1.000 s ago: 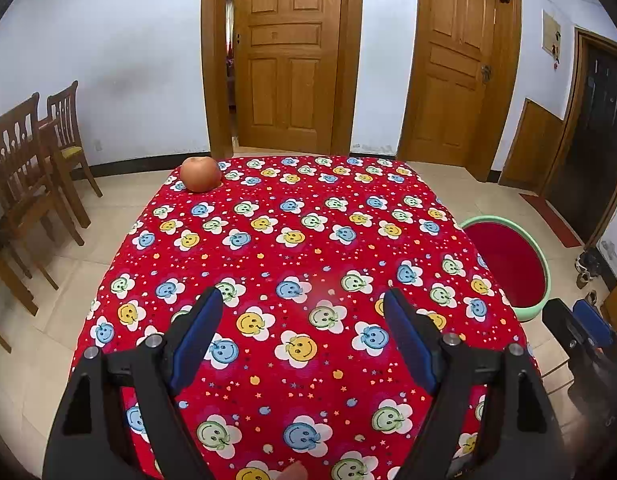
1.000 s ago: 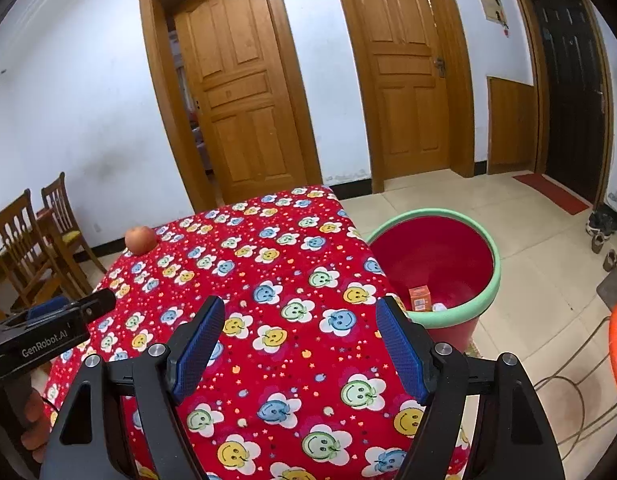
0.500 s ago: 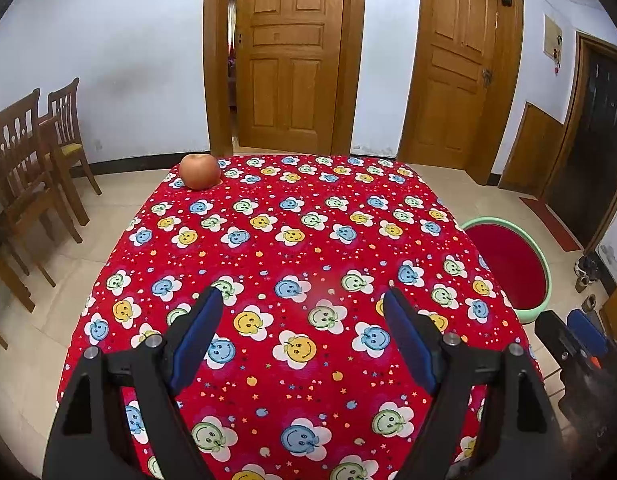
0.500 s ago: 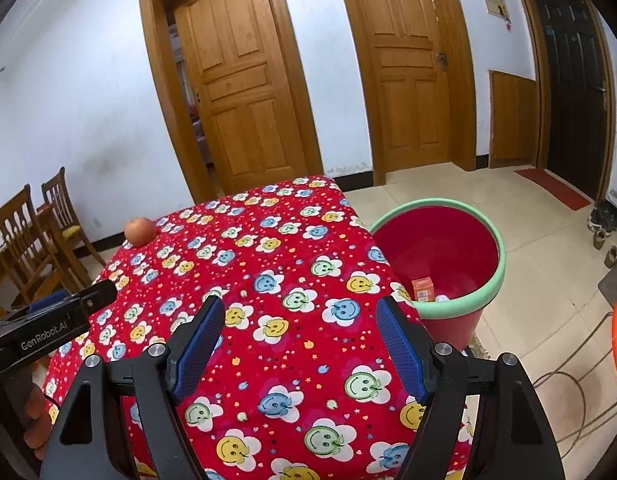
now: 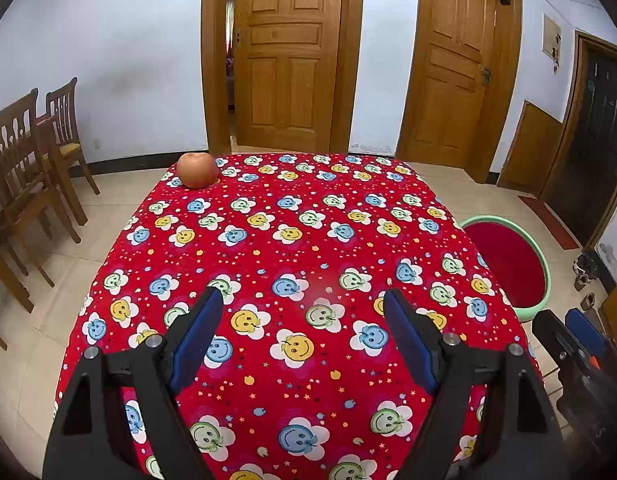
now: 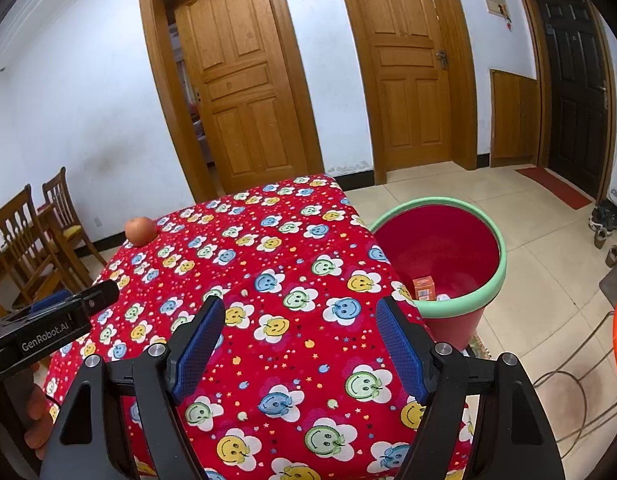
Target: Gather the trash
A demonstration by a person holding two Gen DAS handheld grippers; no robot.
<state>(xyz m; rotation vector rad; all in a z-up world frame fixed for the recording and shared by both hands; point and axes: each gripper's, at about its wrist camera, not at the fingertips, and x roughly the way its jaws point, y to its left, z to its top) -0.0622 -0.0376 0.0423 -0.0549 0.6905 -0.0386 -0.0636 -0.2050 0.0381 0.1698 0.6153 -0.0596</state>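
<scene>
Now your left gripper (image 5: 304, 312) and right gripper (image 6: 296, 320) both hover wide open and empty above the tablecloth (image 5: 308, 240). An orange carton (image 6: 424, 288), probably trash, lies inside the bin (image 6: 460, 308) beside the table.

- The left black two-finger gripper with blue pads (image 5: 304, 300) has its jaws spread wide with nothing between them, pointing forward and tilted downward.
- The right black two-finger gripper with blue pads (image 6: 300, 308) is likewise spread wide and empty, at a similar forward, downward tilt.
- The person's left hand (image 6: 36, 412) wraps the left gripper's handle, fingers partly visible.
</scene>
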